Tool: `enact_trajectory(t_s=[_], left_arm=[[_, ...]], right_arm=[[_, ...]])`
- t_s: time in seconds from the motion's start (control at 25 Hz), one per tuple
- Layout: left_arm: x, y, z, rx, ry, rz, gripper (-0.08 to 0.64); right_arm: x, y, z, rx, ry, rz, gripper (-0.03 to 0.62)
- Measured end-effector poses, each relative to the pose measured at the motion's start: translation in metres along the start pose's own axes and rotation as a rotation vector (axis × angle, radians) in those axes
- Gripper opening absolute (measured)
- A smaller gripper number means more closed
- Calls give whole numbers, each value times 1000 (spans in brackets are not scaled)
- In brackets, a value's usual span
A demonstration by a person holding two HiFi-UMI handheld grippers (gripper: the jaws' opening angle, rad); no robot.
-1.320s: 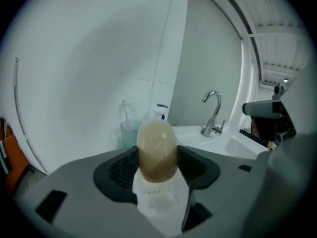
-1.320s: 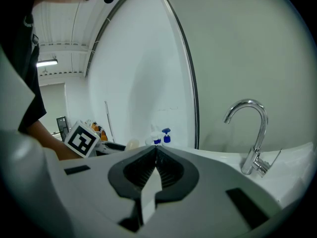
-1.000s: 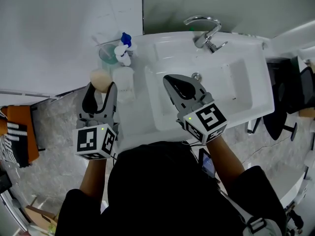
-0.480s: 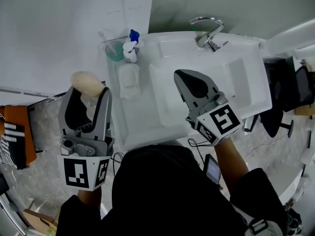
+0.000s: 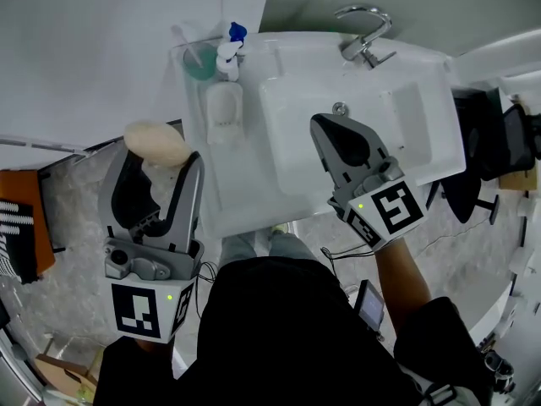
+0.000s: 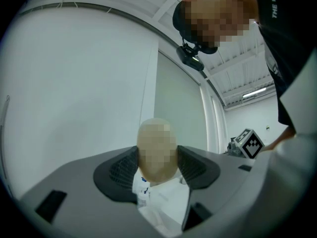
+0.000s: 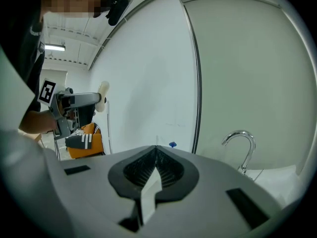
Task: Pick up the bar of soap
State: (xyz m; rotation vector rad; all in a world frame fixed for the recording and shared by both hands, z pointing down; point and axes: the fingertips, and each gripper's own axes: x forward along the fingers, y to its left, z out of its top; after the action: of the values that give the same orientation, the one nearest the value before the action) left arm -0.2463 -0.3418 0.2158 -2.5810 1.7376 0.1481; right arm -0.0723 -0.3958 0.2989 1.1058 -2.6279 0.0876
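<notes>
A cream oval bar of soap (image 5: 156,143) is clamped at the tips of my left gripper (image 5: 162,161), raised well above the floor to the left of the white sink (image 5: 423,83). In the left gripper view the soap (image 6: 156,148) fills the gap between the dark ribbed pads (image 6: 120,170). My right gripper (image 5: 331,134) hovers over the basin, its jaws closed together with nothing between them; in the right gripper view its tips (image 7: 155,152) meet. From that view the left gripper with the soap (image 7: 103,89) shows far at the left.
On the sink's left ledge stand a white soap dish (image 5: 224,111), a spray bottle with a blue top (image 5: 229,51) and a teal cup (image 5: 199,61). A chrome tap (image 5: 363,34) sits at the back. An orange object (image 5: 19,227) lies on the floor at left.
My left gripper has lifted the soap up and away from the sink's ledge, toward the camera and leftward. The right gripper has stayed shut over the basin.
</notes>
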Motion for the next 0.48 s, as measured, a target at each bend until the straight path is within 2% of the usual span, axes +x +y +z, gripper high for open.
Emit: enact_trajectory(t_s=[0.12,0.24,0.48], left_arm=[[-15,-16,-3,-11,29,11,266],[-30,-38,6,-22,15,23,267],[-64,-99,7,-46,12,55,267]], right_arm=[[-15,6,-6,-10,-1,11,6],[-34,10,-4,-15,-28,24,6],[-104,11,-4,-36,-112,24,6]])
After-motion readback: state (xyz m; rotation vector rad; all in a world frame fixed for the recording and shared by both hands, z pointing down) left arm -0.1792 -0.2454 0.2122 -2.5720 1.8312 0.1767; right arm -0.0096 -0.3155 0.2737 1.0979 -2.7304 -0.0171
